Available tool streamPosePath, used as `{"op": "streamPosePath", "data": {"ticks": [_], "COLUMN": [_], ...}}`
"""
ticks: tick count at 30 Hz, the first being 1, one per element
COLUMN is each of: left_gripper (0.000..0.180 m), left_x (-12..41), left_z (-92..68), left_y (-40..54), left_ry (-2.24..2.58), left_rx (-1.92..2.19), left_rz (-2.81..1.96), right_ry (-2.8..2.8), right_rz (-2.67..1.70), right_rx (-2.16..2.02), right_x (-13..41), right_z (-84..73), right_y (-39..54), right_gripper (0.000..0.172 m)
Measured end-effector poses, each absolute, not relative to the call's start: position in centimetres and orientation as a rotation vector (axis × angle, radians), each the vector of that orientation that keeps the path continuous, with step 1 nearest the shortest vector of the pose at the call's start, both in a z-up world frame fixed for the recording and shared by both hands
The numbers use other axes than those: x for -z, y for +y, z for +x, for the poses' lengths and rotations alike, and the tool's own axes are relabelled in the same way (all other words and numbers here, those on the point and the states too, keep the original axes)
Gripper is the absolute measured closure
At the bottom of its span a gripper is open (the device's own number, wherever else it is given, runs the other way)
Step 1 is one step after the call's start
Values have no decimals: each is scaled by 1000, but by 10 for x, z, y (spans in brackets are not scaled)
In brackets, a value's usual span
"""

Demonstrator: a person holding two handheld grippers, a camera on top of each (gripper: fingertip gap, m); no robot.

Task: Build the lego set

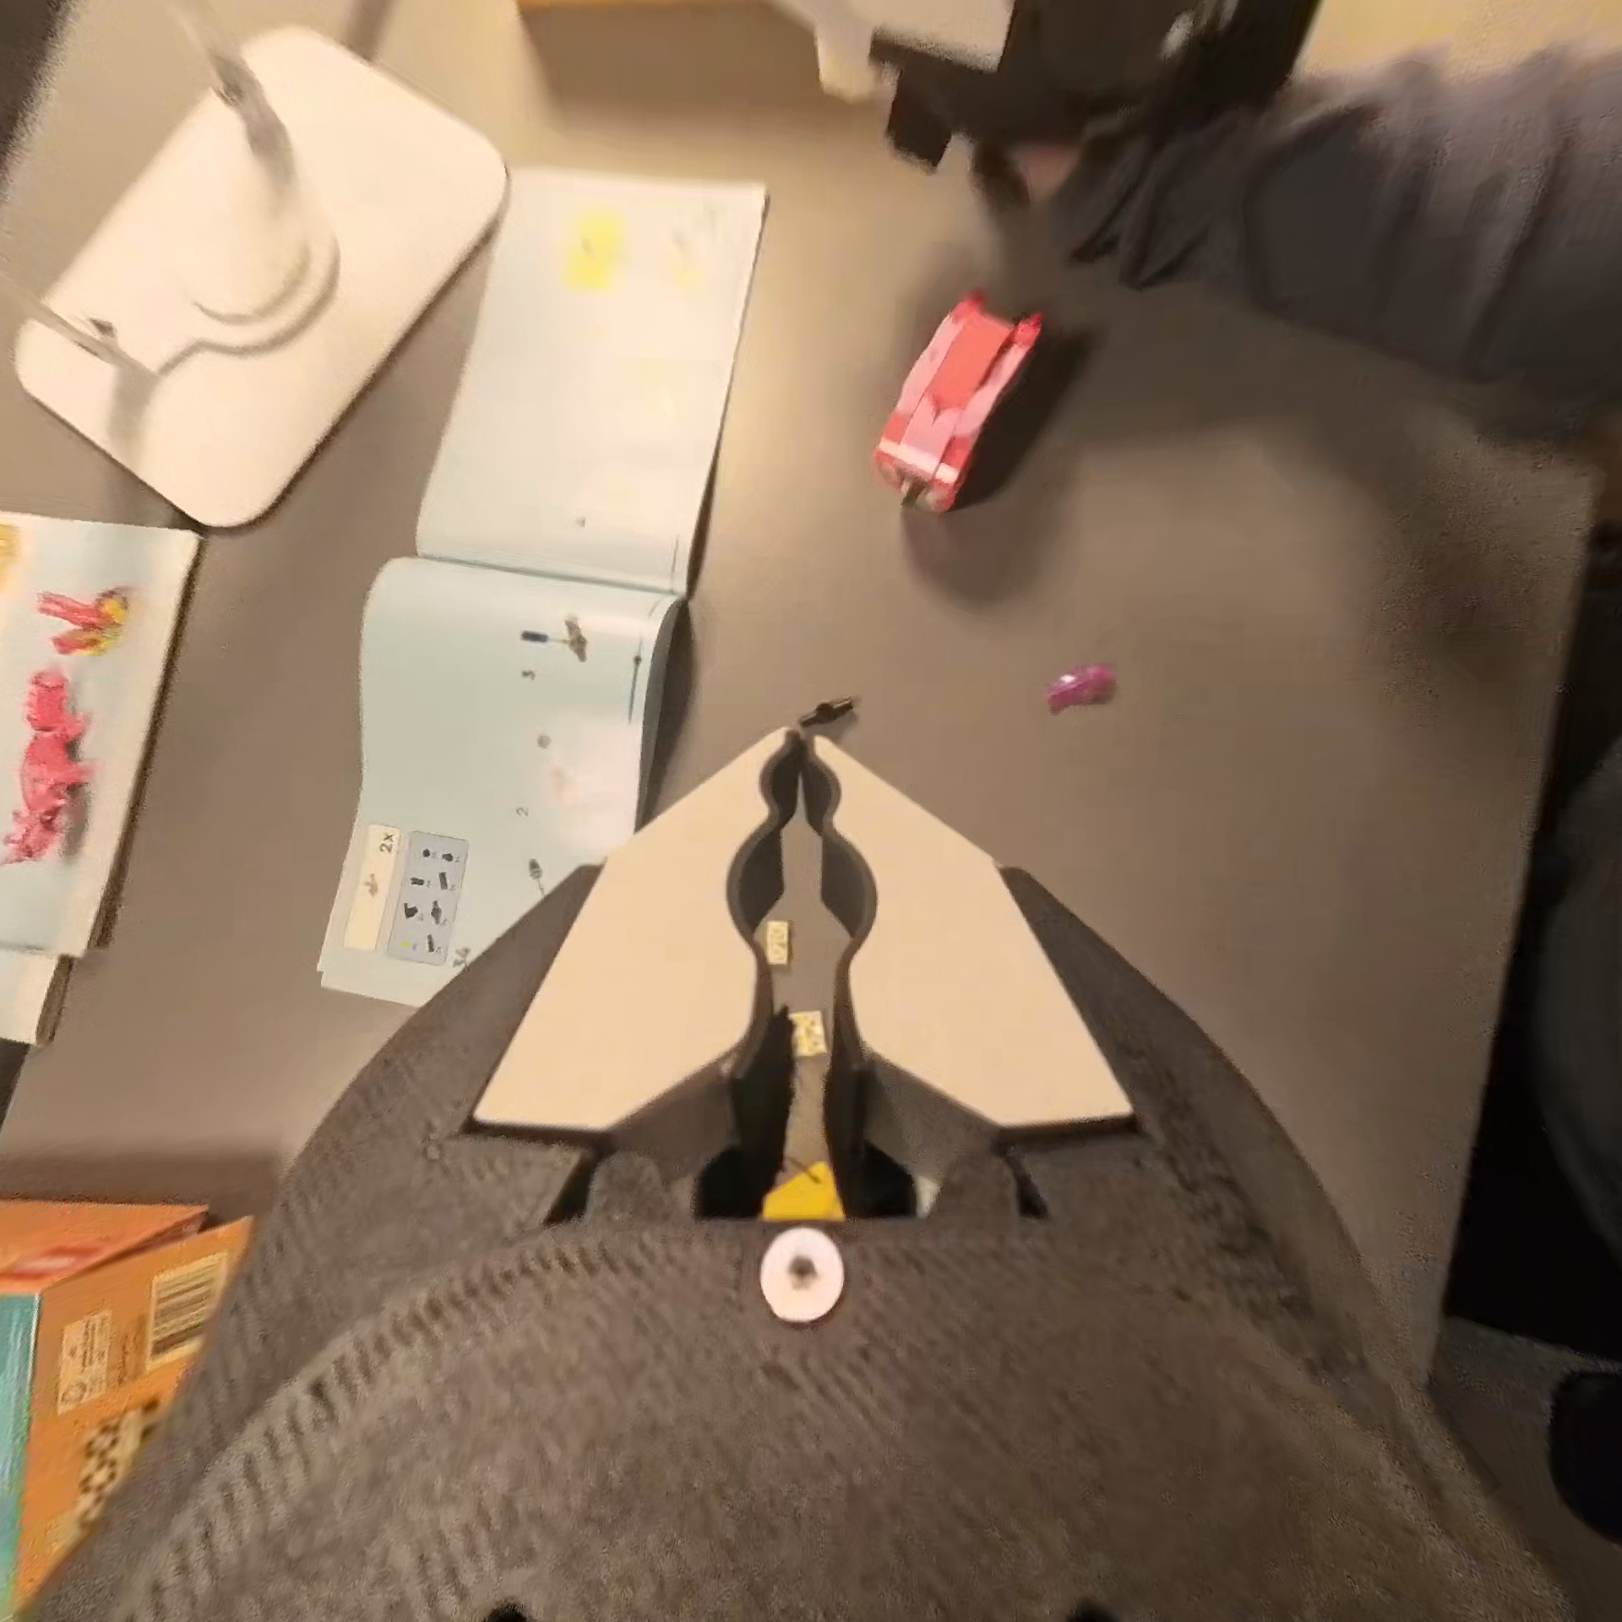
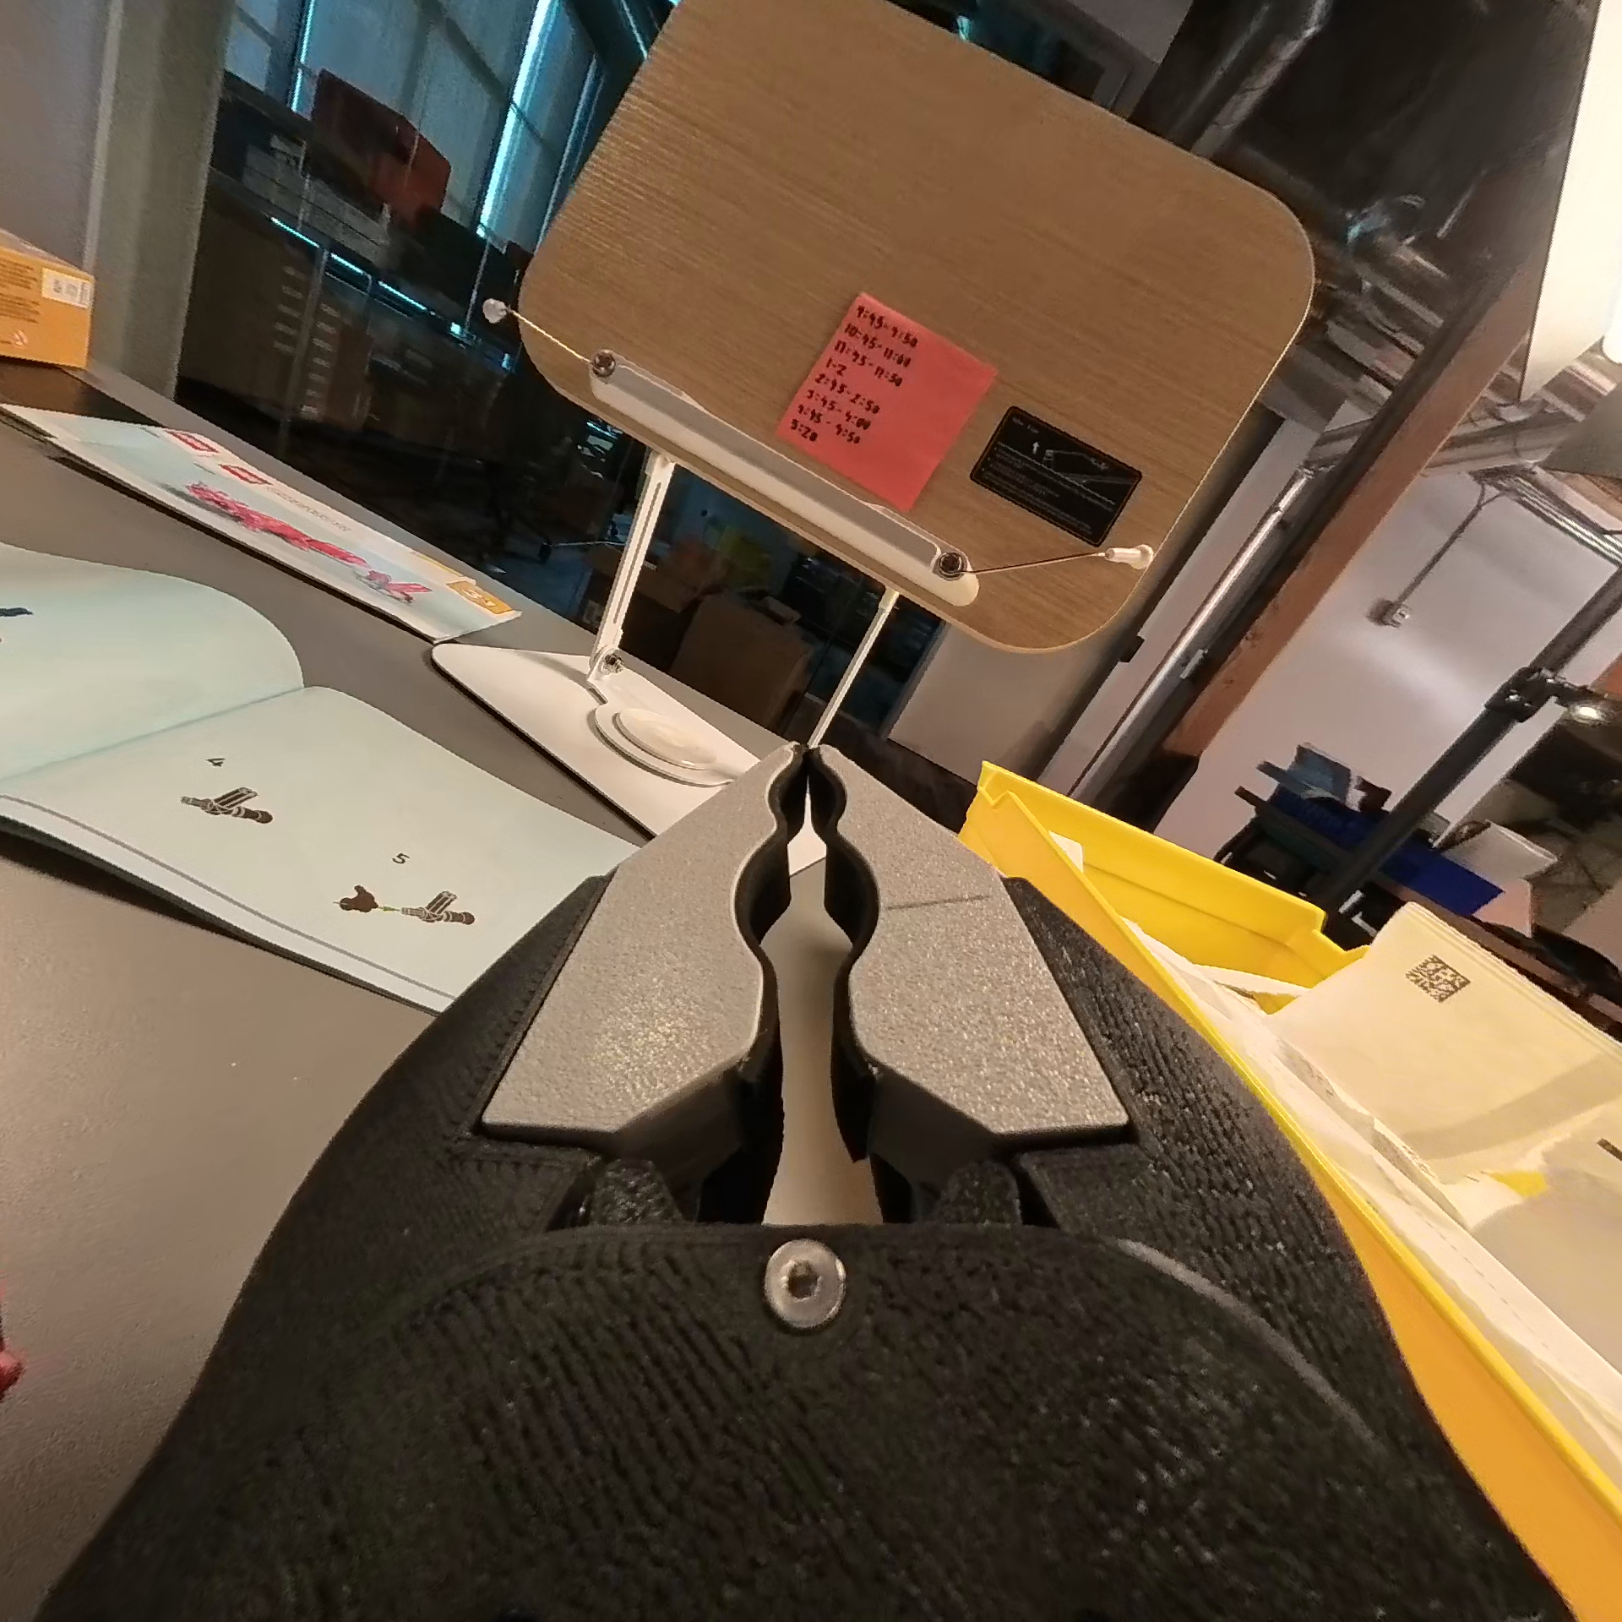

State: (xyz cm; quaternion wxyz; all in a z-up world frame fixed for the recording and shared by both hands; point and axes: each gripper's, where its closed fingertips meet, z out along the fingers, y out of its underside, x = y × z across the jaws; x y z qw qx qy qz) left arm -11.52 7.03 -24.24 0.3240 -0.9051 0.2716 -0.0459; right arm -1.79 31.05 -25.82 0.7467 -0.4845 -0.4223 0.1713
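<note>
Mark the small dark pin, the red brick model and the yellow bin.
small dark pin (image 1: 828,710), left wrist view, its middle.
red brick model (image 1: 952,399), left wrist view, its top face.
yellow bin (image 2: 1141,869), right wrist view, its near wall.

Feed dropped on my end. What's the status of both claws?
Left claw shut, small black pin at its tips. Right claw shut, bare, beside yellow bin. Red block lies apart.

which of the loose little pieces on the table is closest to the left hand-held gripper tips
The small dark peg, just beyond the shut tips of the left hand-held gripper. The purple piece lies farther right, and the red block model farther still.
</note>
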Motion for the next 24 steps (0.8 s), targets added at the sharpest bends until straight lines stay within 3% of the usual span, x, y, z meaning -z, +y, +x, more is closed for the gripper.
{"op": "streamPosePath", "data": {"ticks": [5, 13, 16, 24], "left_gripper": [180, 162, 156, 139], "left_x": [297, 289, 312, 354], "left_z": [-132, -218, -198, -204], "left_y": [98, 119, 111, 99], "left_ry": [703, 229, 409, 770], "left_rx": [33, 99, 288, 46], "left_rz": [-2587, -2667, -2749, -2895], "right_ry": [-907, -911, -909, -912], "right_rz": [-1067, -1067, -1068, -1067], "right_rx": [-393, -395, -398, -398], "right_x": [257, 257, 257, 257], "right_z": [-15, -17, -17, -17], "right_y": [311, 311, 311, 311], "right_gripper": [172, 172, 172, 172]}}
